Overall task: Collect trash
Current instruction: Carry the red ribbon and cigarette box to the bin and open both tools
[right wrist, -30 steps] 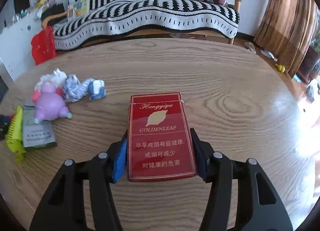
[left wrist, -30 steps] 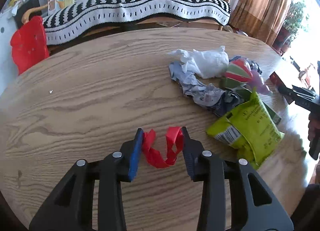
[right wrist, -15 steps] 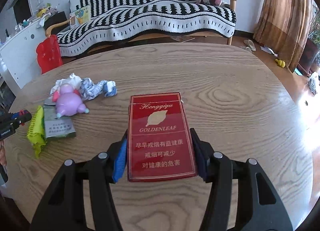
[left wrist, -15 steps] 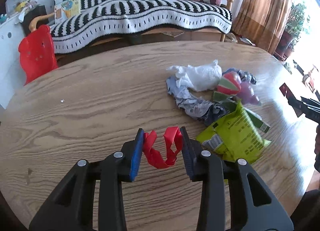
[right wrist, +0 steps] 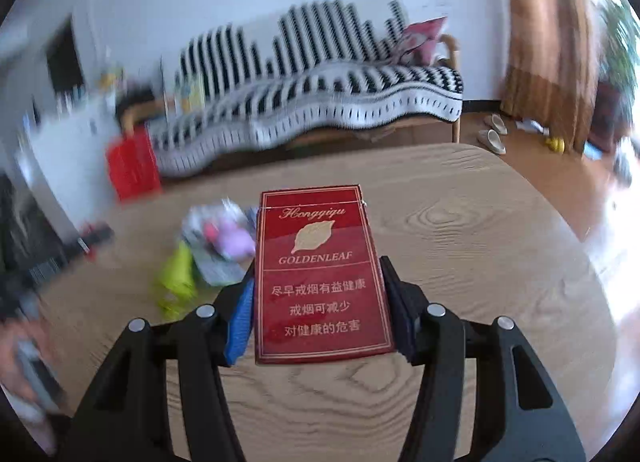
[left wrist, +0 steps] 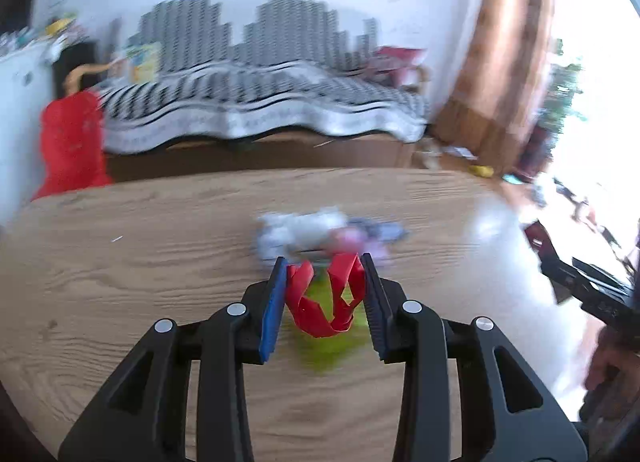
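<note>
My left gripper [left wrist: 323,274] is shut on a crumpled red strip [left wrist: 322,302] and holds it above the round wooden table [left wrist: 140,262]. My right gripper [right wrist: 318,274] is shut on a red cigarette pack [right wrist: 320,274] marked GOLDENLEAF, held above the table [right wrist: 480,262]. A pile of trash lies on the table: white and blue crumpled wrappers [left wrist: 296,234], a pink-purple toy-like piece [right wrist: 232,240] and a yellow-green snack bag [right wrist: 176,278]. Both views are motion-blurred. The right gripper shows at the right edge of the left wrist view [left wrist: 592,286].
A sofa with a black-and-white striped blanket [right wrist: 320,101] stands beyond the table. A red plastic chair [left wrist: 72,141] is at the left by a white cabinet. Brown curtains [right wrist: 548,41] hang at the right, with shoes on the floor [right wrist: 494,133].
Both grippers have lifted and pulled back from the table with their items held; the trash pile now sits farther ahead and lower in both views. The views have become blurred.
</note>
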The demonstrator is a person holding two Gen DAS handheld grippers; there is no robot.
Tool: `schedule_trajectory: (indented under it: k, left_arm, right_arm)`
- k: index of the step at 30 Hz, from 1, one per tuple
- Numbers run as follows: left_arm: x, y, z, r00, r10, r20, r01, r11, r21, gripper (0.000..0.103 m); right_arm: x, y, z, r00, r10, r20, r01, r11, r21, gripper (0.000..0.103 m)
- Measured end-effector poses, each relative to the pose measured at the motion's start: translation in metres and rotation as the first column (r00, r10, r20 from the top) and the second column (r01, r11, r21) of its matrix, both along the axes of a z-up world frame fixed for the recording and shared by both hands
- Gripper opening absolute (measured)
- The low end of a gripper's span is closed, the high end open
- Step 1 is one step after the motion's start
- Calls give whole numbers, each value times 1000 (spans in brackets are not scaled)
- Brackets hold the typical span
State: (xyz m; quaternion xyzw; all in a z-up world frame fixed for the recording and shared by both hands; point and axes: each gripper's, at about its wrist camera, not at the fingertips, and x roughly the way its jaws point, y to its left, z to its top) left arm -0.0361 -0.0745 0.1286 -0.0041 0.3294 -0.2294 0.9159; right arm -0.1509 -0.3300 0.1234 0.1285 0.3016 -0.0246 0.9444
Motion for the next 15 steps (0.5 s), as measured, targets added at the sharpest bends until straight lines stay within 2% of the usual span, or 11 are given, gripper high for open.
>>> schedule_trajectory:
  k: [1,3,4,6,9,10,12,15]
  left_arm:
    - [-16,-22,9,997,-75,11,75,997,1,36]
    - [-39,-50,16,986,-164,20,164,987,5,36]
    - [-57,-74,20,972,-233,17,233,973,0,36]
    - [-81,-103,22,952,-307,8,307,952,-7,36]
    - [-118,-156,17,900,-436,-28,435,900,-36,37]
    - [-129,-177,10,875,-479,-69,475,877,-68,37]
    - [-152,-217,-7,828,-543,-137,537,840,-83,37]
    - [-185,-266,-38,767,-604,-214,606,793,-66,37]
  right_arm:
    - [-14,-5,6,1000,-14,24,13,1000,21,56]
    - [-54,-18,14,997,-42,63,40,999,35,56]
    - [-69,-26,15,996,-56,69,54,998,33,56]
    - [-115,-51,12,990,-116,76,113,993,41,56]
    - [-175,-90,-1,978,-199,58,193,977,85,56]
    - [-189,-101,-6,975,-216,50,210,973,98,56]
    - [-226,-126,-23,966,-257,17,251,956,151,56]
    - [-274,-162,-65,959,-282,-36,275,888,370,56]
